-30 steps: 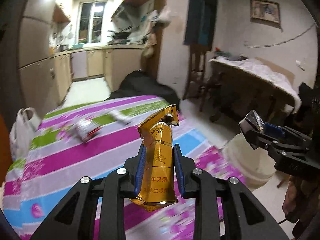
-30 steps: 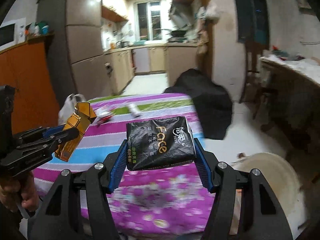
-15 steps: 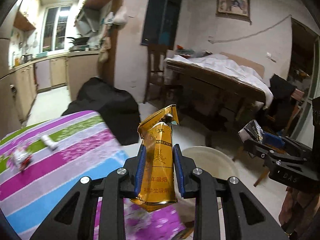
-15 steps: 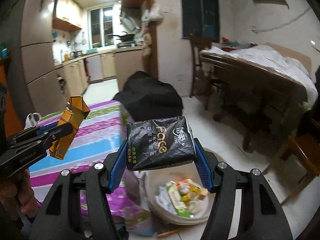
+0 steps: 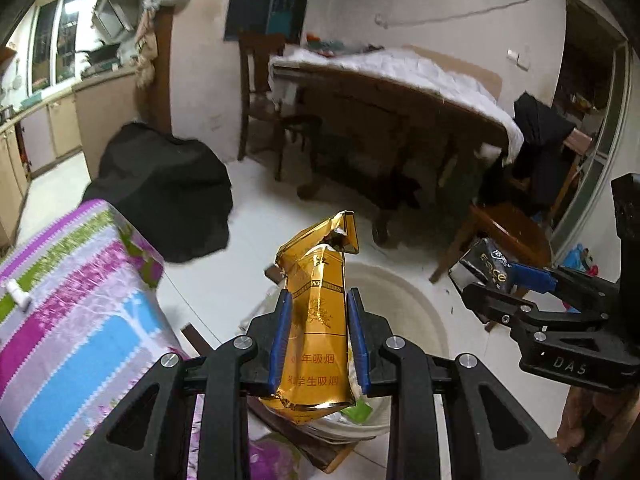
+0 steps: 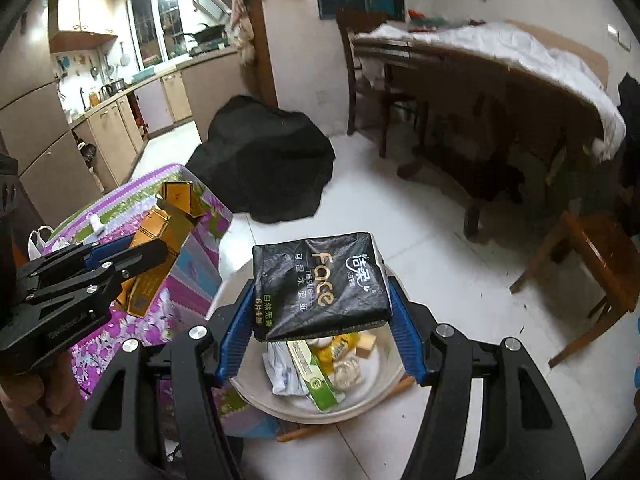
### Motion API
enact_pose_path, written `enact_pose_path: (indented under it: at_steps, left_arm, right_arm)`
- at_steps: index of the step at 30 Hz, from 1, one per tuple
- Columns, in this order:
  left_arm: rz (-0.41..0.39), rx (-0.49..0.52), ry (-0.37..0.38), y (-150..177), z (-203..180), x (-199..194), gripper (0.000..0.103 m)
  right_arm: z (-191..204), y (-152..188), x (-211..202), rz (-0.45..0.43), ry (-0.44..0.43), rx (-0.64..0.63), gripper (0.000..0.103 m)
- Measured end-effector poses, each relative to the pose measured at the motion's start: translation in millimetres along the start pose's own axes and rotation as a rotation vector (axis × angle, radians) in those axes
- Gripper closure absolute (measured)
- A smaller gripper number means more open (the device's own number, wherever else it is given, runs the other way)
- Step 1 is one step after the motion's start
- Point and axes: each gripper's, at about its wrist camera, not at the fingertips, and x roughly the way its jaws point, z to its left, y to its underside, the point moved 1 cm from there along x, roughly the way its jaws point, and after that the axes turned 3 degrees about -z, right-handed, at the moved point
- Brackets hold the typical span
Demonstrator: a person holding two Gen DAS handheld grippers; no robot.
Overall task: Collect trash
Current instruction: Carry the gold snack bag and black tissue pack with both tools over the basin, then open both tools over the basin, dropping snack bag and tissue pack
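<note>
While both tools hang over the floor beside the striped worktop (image 5: 76, 320), each carries 1 item of trash. The left tool (image 5: 318, 344) has its 2 blue pads pressed against the sides of a crumpled gold cigarette pack (image 5: 316, 320), which stands upright between them with its torn flap lifted at the top; the same pack (image 6: 160, 248) shows in the right wrist view, tilted, with the worktop's patterned cloth behind it. The right tool (image 6: 320, 328) pinches a black tissue packet (image 6: 320, 280) across its width, printed face up, the word "Face" legible. Directly below that packet sits a pale round waste basin (image 6: 384, 384) on the white tiled floor, already holding several wrappers, among them a green-and-white carton (image 6: 316, 376) and some yellow packaging. In the left wrist view the basin (image 5: 412, 312) lies just beyond and under the gold pack, and the right tool (image 5: 492, 284) appears at the right edge with the black packet (image 5: 484, 264) in its grip. A small white item (image 5: 18, 294) remains on the worktop. A black bundle (image 6: 264, 160) lies on the floor beyond, and a wooden stool (image 6: 592, 256) stands to the right.
</note>
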Motion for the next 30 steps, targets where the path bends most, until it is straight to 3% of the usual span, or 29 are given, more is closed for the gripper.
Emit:
enact_pose_path:
  at_steps: [8,30]
  left_arm:
    - [0.105,-0.029,0.027,9.6,7.0,47.5,0.074]
    - [0.12,-0.027,0.028,12.5,6.3,64.2,0.072]
  right_arm:
    - [-9.9,10.4,22.9,0.063,-0.016,0.018,0.043]
    - [-18.9,17.8,34.4,0.076,-0.023,0.031,0.043]
